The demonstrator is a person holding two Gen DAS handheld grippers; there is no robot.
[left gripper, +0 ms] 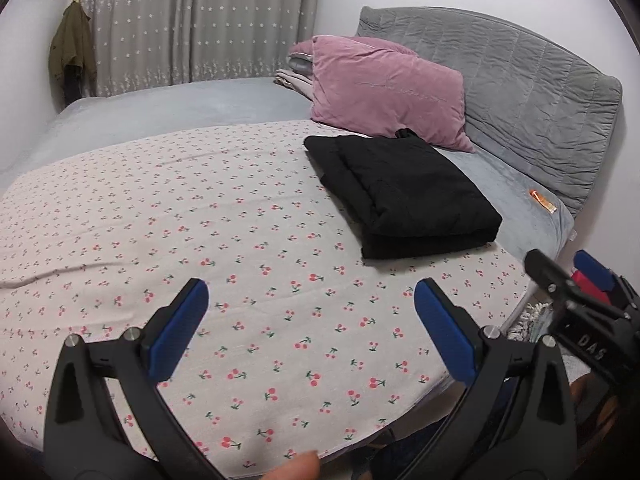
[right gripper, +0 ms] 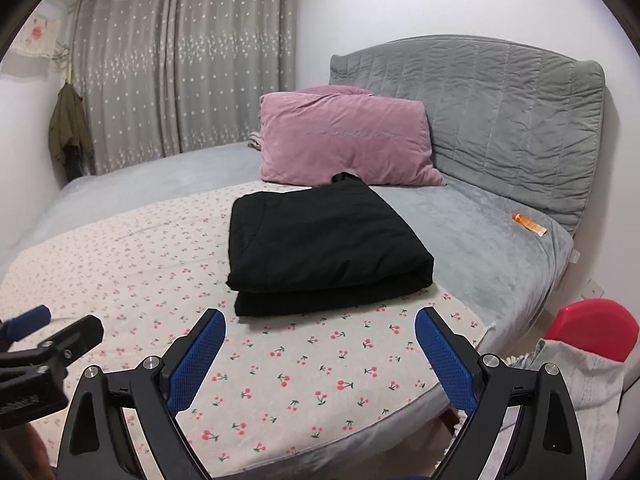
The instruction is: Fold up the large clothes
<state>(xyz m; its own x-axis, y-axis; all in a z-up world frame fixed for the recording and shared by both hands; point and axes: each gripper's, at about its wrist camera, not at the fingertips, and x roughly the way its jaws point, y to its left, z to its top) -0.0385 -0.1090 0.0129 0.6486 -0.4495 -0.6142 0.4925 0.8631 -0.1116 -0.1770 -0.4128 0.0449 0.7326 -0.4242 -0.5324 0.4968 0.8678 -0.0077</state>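
Observation:
A black garment (left gripper: pixel 400 196) (right gripper: pixel 324 244) lies folded into a thick rectangle on the cherry-print sheet (left gripper: pixel 200 240) (right gripper: pixel 160 264), just in front of the pink pillow. My left gripper (left gripper: pixel 312 300) hangs open over the sheet's near part, well short of the garment, with nothing between its blue pads. My right gripper (right gripper: pixel 320 328) is open too, its fingertips just in front of the garment's near edge and apart from it. Each gripper also shows at the edge of the other's view.
A pink pillow (left gripper: pixel 384 88) (right gripper: pixel 344 140) leans on the grey quilted headboard (left gripper: pixel 520 80) (right gripper: pixel 500 112). An orange tube (left gripper: pixel 542 200) (right gripper: pixel 528 223) lies on the grey bedcover. A red lid (right gripper: pixel 592 328) on a cloth bag stands beside the bed at the right. Curtains (left gripper: pixel 192 20) and a hanging green jacket (left gripper: pixel 72 48) are behind.

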